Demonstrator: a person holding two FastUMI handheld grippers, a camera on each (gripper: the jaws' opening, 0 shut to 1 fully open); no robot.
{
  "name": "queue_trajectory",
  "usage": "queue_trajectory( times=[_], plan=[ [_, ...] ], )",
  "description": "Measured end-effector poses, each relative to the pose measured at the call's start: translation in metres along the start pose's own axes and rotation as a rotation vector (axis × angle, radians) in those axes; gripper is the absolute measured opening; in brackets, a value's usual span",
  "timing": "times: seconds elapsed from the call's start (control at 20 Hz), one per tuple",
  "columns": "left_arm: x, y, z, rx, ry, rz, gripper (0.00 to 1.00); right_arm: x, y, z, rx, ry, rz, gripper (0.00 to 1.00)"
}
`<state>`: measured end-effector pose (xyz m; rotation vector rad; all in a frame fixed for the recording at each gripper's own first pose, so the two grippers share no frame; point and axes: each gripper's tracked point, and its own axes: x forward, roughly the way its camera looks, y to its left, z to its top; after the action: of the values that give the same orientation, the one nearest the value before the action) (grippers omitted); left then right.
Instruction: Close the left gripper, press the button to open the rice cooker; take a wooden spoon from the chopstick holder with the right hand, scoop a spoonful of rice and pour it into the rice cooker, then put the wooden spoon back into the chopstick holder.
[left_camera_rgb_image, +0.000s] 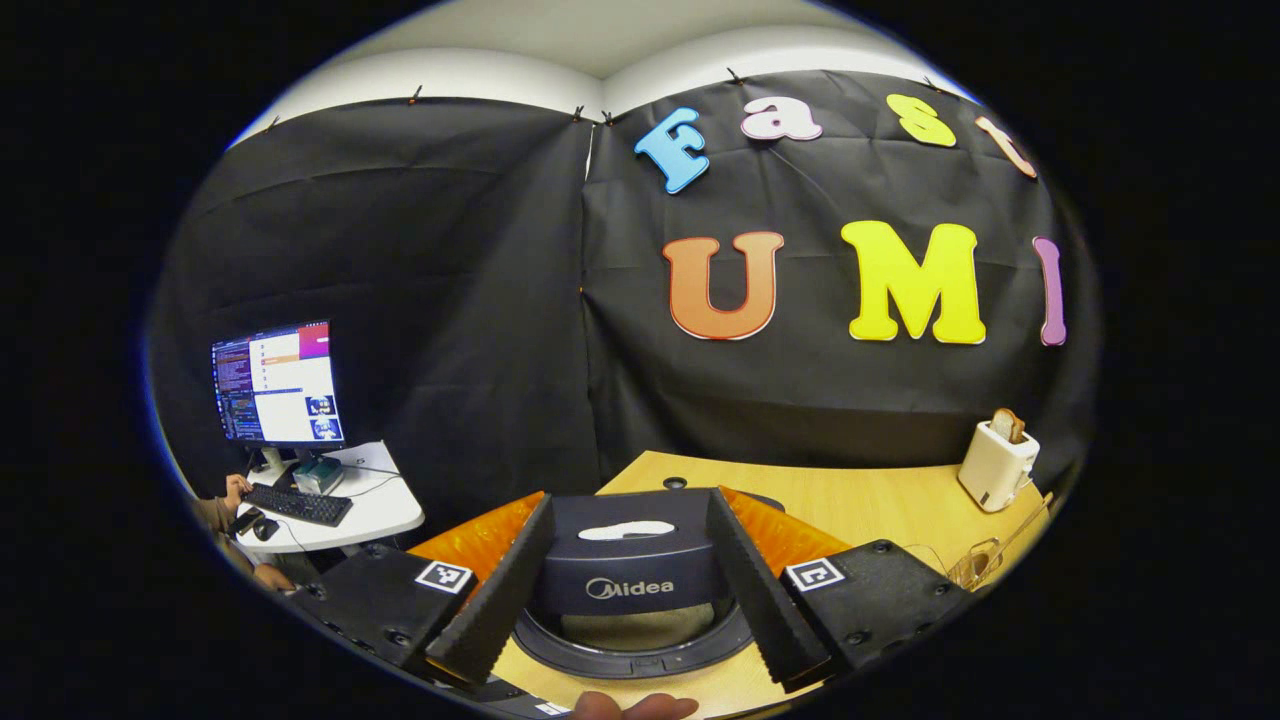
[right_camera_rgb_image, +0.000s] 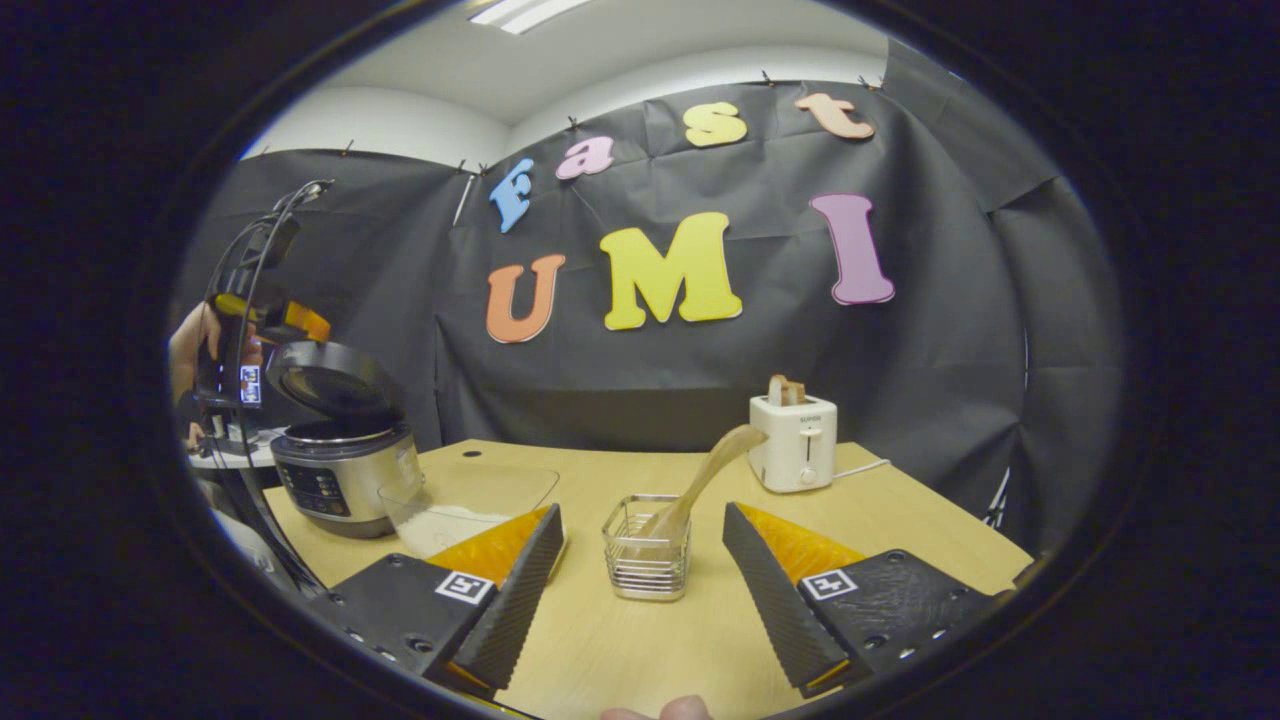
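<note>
The rice cooker stands at the table's left end with its lid swung up. In the left gripper view that dark lid rises right in front, with the cooker's round rim below it. My left gripper is open, its fingers either side of the lid without pressing on it. A hand holds that left gripper above and behind the cooker. The wooden spoon leans in the wire chopstick holder. My right gripper is open just short of the holder. A clear rice container sits beside the cooker.
A white toaster with bread in it stands at the back of the wooden table, also seen as the toaster far right. A monitor and keyboard sit on a side desk to the left, where a person's hand rests.
</note>
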<state>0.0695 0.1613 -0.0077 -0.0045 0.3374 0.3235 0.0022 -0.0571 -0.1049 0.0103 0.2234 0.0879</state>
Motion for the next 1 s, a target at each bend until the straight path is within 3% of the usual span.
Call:
queue_trajectory(
  times=[0.1,0.15,0.3,0.35,0.45,0.55,0.75,0.8,1.0],
  plan=[
    [-0.006,-0.003,-0.019,-0.01,-0.011,0.003,0.98,-0.002,-0.002,0.0,-0.006,-0.003,-0.002,0.92],
    [-0.008,-0.004,-0.028,-0.009,-0.013,0.005,0.98,-0.002,-0.005,0.001,-0.012,-0.009,-0.008,0.96],
    [-0.011,-0.005,-0.053,-0.009,-0.005,0.02,0.98,0.0,-0.018,0.004,-0.018,-0.034,-0.048,0.96],
    [-0.011,-0.005,-0.058,-0.006,-0.005,0.023,0.98,0.001,-0.019,0.004,-0.014,-0.032,-0.052,0.91],
    [-0.012,-0.007,-0.068,-0.007,-0.005,0.026,0.98,0.002,-0.018,0.004,-0.006,-0.029,-0.055,0.96],
    [-0.013,-0.007,-0.076,-0.012,-0.009,0.027,0.98,0.001,-0.022,0.008,-0.01,-0.046,-0.07,0.92],
    [-0.012,-0.007,-0.076,-0.005,-0.06,0.028,0.98,0.005,-0.023,0.015,-0.006,-0.071,-0.081,0.92],
    [-0.012,-0.007,-0.077,-0.009,-0.067,0.028,0.98,0.006,-0.022,0.015,-0.003,-0.071,-0.08,0.96],
    [-0.012,-0.006,-0.088,-0.011,-0.048,0.028,0.98,0.008,-0.02,0.01,-0.027,-0.048,-0.081,0.92]
  ],
)
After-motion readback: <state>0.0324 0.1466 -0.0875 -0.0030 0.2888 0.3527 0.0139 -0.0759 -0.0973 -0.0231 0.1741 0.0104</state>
